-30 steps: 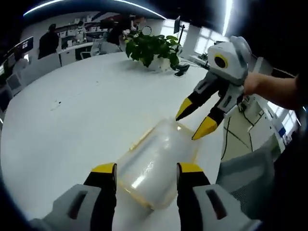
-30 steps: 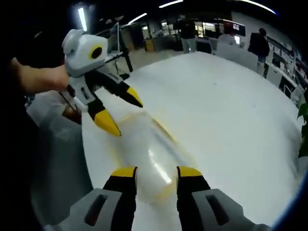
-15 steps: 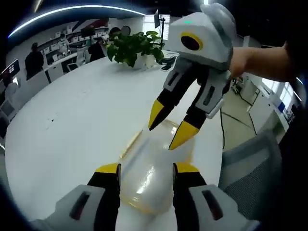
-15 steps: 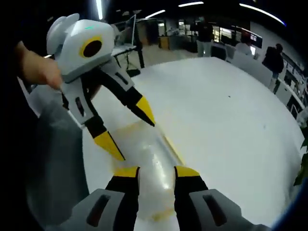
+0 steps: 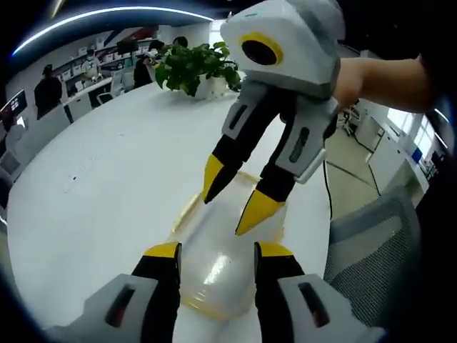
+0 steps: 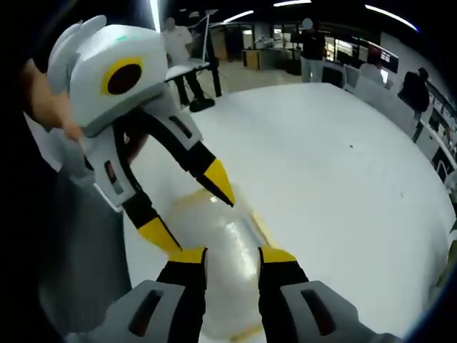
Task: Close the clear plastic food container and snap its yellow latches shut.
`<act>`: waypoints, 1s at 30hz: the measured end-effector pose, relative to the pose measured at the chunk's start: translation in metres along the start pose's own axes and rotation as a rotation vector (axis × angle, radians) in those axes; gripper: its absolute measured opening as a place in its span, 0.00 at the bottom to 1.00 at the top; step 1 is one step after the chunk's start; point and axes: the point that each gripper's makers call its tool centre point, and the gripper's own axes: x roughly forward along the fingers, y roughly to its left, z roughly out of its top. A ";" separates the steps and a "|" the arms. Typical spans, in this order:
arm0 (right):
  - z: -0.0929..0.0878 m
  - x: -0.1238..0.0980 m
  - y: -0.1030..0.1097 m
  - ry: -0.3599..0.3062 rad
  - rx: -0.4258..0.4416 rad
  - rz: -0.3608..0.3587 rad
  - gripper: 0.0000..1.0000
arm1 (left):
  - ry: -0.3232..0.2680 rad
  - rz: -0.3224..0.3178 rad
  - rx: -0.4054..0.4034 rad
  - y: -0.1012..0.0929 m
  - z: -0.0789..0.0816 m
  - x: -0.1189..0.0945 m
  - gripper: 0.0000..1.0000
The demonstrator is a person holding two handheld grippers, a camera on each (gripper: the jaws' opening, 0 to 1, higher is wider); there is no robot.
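The clear plastic container [image 5: 223, 246] with yellow edging lies on the white table [image 5: 107, 179] near its edge, lid side up. In the left gripper view my left gripper [image 5: 218, 251] is open, its yellow-tipped jaws straddling the container's near end. My right gripper [image 5: 235, 194] comes in from the upper right, open, tips just over the container's far half. In the right gripper view my right gripper [image 6: 232, 256] stands open over the container [image 6: 214, 225], and the left gripper [image 6: 189, 209] reaches in from the left, open, tips at the container's far end.
A potted plant [image 5: 196, 68] stands far back on the table. A grey chair [image 5: 371, 250] sits beyond the table edge beside the container, and shows as the chair [image 6: 78, 264] at the left. A hand [image 5: 378, 78] holds the right gripper. People and desks are in the background.
The two grippers have closed in on each other above the container, each now looming large in the other's view. The container has stayed where it was.
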 end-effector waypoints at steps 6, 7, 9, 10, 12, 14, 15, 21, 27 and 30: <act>0.001 -0.002 -0.007 0.001 0.011 -0.016 0.26 | 0.012 -0.004 0.018 -0.003 -0.002 0.001 0.41; 0.002 -0.002 -0.008 0.002 0.009 -0.018 0.26 | 0.012 -0.005 0.019 -0.003 -0.002 0.000 0.41; 0.003 -0.001 -0.011 0.010 0.007 -0.025 0.26 | 0.011 -0.005 0.020 -0.003 -0.001 0.000 0.41; 0.003 0.000 -0.011 0.011 0.006 -0.026 0.26 | 0.010 -0.005 0.021 -0.003 -0.001 0.000 0.42; 0.004 0.002 -0.013 0.018 0.000 -0.032 0.26 | 0.006 -0.006 0.021 -0.003 0.000 -0.002 0.44; 0.003 0.006 -0.015 0.029 0.000 -0.030 0.26 | 0.002 -0.008 0.012 -0.004 0.001 -0.002 0.47; 0.001 0.008 -0.015 0.044 -0.005 -0.030 0.26 | 0.002 -0.008 0.012 -0.004 0.001 -0.002 0.47; -0.005 0.017 -0.015 0.097 -0.033 -0.032 0.26 | 0.008 -0.020 0.017 -0.008 -0.002 -0.003 0.49; -0.007 0.020 -0.011 0.134 -0.120 -0.005 0.25 | 0.016 -0.022 0.028 -0.012 -0.004 -0.002 0.48; -0.007 0.021 -0.012 0.149 -0.109 -0.008 0.24 | 0.037 -0.070 0.023 -0.024 -0.007 0.003 0.57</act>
